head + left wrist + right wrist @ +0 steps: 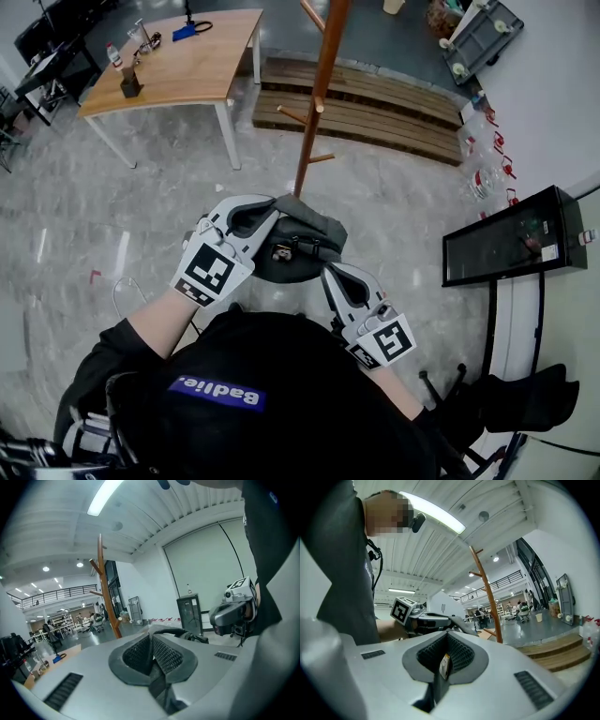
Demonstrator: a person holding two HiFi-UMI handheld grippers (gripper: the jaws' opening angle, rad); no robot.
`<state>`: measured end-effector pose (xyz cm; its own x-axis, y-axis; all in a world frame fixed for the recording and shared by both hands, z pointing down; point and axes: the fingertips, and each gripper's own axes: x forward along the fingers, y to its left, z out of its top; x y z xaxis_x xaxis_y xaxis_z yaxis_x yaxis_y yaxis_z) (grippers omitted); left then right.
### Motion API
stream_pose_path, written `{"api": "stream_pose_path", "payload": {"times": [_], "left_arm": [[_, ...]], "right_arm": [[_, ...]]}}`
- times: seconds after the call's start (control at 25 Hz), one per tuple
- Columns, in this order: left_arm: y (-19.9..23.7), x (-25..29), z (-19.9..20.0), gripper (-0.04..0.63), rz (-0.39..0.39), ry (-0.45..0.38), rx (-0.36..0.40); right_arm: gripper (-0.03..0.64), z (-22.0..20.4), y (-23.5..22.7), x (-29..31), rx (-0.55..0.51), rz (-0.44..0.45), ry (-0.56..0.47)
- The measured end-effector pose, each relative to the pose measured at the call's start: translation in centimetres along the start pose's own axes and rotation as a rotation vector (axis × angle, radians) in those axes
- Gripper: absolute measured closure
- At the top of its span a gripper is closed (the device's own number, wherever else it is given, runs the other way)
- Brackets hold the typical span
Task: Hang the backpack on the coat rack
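Note:
A dark grey backpack (pixel 307 236) hangs between my two grippers, close to my chest. My left gripper (pixel 266 210) is shut on a dark strap (pixel 160 686) at the bag's upper left. My right gripper (pixel 328 273) is shut on another strap (pixel 437 682), which carries a small tag, at the bag's lower right. The wooden coat rack (pixel 320 94) stands just beyond the bag, its pegs sticking out left and right. The rack also rises behind the jaws in the left gripper view (pixel 107 597) and in the right gripper view (pixel 488 597).
A wooden table (pixel 178 61) with small items stands at the far left. A low wooden platform (pixel 384 105) lies behind the rack. A black glass-fronted cabinet (pixel 511 239) stands at the right, a wheeled cart (pixel 483 33) at the far right.

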<state>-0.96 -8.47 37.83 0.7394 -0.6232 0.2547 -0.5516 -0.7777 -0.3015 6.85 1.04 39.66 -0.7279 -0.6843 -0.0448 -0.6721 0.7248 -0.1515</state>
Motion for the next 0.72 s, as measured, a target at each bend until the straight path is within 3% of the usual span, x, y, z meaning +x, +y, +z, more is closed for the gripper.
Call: {"api": "stream_pose_path", "payload": {"times": [0.32, 0.72], "left_arm": [[4.3, 4.3, 4.2, 0.561, 0.067, -0.034, 0.025], [9.6, 9.9, 5.8, 0.561, 0.015, -0.069, 0.001]], "right_arm": [[0.611, -0.8, -3.3, -1.9, 0.028, 0.012, 0.019], [0.611, -0.6, -5.8, 0.8, 0.016, -0.06, 0.014]]}}
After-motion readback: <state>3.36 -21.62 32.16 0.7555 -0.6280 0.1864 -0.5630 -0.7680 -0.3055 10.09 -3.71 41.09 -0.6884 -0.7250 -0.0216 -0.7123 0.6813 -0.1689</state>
